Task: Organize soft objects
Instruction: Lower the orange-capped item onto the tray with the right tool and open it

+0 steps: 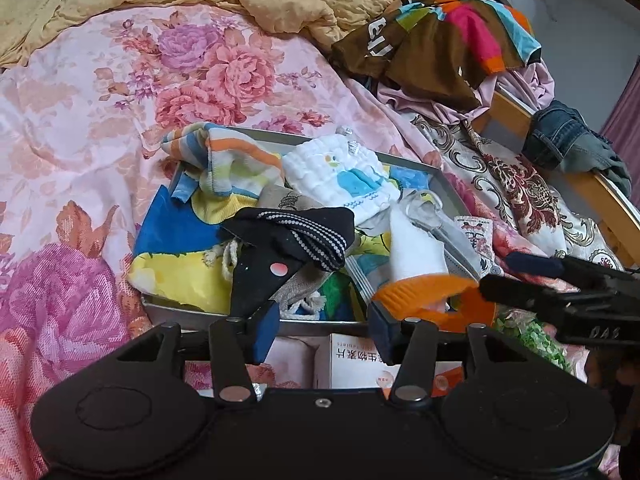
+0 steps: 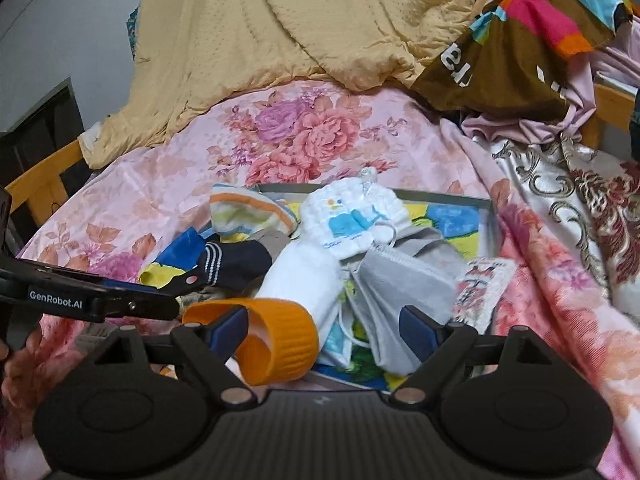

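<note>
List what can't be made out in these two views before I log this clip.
- Tray floor: both views, buried under cloths.
- Carton text: left wrist view, cut off by the left claw body.
- Orange ring: blurred in both views; unclear whether either claw touches it.
- Denim bundle: left wrist view, small at the bed's edge; garment type unclear.

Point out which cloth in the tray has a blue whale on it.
The white quilted cloth at the tray's far side; the striped cloth beside it shows only orange, blue and yellow bands.
</note>
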Tool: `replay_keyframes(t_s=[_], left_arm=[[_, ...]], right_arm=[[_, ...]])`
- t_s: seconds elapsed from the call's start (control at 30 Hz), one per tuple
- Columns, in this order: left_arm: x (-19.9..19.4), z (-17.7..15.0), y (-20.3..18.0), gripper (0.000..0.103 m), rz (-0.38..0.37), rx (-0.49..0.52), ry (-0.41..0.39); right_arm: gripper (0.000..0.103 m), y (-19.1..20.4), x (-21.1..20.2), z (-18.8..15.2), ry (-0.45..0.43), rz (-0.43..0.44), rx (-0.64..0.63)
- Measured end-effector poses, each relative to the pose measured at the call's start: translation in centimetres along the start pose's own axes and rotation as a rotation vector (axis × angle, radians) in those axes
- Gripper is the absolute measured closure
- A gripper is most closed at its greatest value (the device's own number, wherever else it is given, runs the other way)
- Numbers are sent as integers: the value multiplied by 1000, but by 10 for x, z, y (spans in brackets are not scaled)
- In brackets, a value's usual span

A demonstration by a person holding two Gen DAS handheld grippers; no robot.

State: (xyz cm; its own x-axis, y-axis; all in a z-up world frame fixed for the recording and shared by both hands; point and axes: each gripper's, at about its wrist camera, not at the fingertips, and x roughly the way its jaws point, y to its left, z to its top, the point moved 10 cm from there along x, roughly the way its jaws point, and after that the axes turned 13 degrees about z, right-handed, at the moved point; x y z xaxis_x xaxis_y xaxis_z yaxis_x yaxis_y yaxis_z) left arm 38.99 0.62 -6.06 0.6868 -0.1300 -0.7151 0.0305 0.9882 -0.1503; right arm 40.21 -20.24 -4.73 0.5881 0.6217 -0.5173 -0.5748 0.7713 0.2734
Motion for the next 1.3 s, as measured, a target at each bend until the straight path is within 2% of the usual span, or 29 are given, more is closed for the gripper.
replay_keyframes(t_s=[0.2, 0.4, 0.6, 0.7, 0.97, 1.13, 1.3], left_arm=[[-2, 0, -5, 52, -6, 12, -3], [-4, 0, -7, 49, -7, 10, -5], [-4, -2, -9, 45, -14, 5, -10], [-4, -3, -6, 42, -12, -6, -13], [-13, -2, 6, 26, -2, -19, -40], [-18, -2, 7, 24, -1, -11, -49], [-23, -4, 9, 22, 6, -15, -53]], right_arm=[[14, -16, -5, 2, -20, -28, 45], [14, -6, -5, 1, -25, 4, 24], [10, -1, -3, 0, -71, 47, 39], [8, 3, 2, -3, -45, 68, 12], [8, 17, 7, -7, -30, 97, -31], [7, 24, 3, -9, -7, 75, -103], [7, 31, 5, -14, 22, 106, -125]])
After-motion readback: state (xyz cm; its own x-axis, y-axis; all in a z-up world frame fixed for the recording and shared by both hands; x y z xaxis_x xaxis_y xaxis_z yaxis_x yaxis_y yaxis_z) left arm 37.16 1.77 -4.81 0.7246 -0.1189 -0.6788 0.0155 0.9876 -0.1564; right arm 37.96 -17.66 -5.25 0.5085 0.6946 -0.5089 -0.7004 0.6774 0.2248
